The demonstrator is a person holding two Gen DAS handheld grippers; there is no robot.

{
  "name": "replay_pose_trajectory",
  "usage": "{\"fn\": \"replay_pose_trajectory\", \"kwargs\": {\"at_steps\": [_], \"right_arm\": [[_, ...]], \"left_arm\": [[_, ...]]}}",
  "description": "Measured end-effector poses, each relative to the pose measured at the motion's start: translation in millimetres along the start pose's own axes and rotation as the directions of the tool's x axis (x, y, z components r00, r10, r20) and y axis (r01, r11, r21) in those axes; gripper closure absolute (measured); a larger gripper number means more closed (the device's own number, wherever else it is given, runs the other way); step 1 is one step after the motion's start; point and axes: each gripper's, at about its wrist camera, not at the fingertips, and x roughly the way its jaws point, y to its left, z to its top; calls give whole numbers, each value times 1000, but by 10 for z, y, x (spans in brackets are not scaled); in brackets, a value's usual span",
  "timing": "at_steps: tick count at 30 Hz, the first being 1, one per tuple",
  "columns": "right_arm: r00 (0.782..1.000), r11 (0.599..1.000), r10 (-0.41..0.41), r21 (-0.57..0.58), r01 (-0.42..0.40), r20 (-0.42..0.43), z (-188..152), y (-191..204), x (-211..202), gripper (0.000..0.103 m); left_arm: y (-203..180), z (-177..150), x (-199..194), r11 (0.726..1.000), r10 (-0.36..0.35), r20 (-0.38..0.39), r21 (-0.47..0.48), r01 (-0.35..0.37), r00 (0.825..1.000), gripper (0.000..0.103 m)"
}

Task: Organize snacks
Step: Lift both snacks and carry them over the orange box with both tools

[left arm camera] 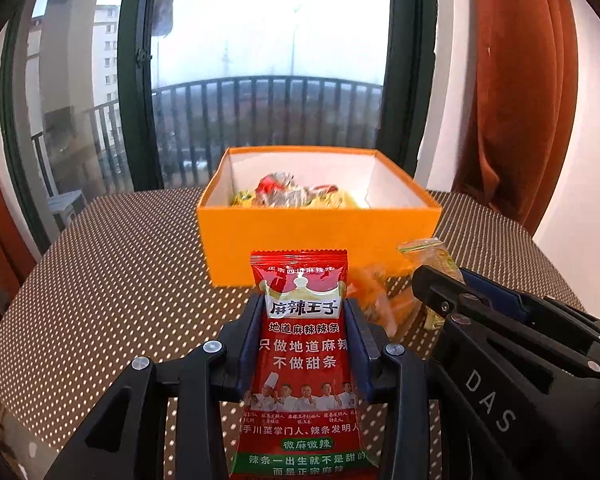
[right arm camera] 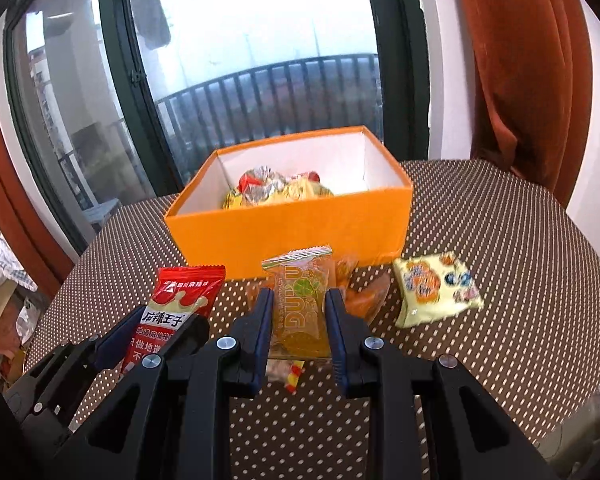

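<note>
Lower end of the red spicy-strip packet (left arm camera: 304, 360) ran off the frame bottom. Small wrappers under the right gripper (right arm camera: 298, 312) were blurred, unreadable. Contents of the orange box (left arm camera: 320, 240) were half hidden by its near wall: crumpled silver, red and yellow wrappers heaped inside. Left gripper (left arm camera: 305, 320) was clenched on the red packet, held upright short of the box. Right gripper grasped a clear orange jelly packet (right arm camera: 300, 312). A cream patterned packet (right arm camera: 436, 292) lay on the dotted table (right arm camera: 500, 240), right of the box.
</note>
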Motion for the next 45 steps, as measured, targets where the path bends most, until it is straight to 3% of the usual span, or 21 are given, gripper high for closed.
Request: {"fn": "replay_pose_trajectory", "kwargs": {"at_steps": [22, 30, 45], "right_arm": [[989, 1000, -5, -17, 8, 147, 968, -172, 86, 74], [984, 1000, -7, -20, 11, 177, 1265, -123, 124, 74], [990, 999, 3, 32, -7, 141, 1599, -229, 768, 74]], "left_arm": [[-130, 984, 202, 998, -35, 121, 55, 28, 992, 64], [-113, 1228, 284, 998, -27, 135, 65, 18, 991, 63], [-67, 1444, 897, 997, -4, 87, 76, -2, 996, 63]]}}
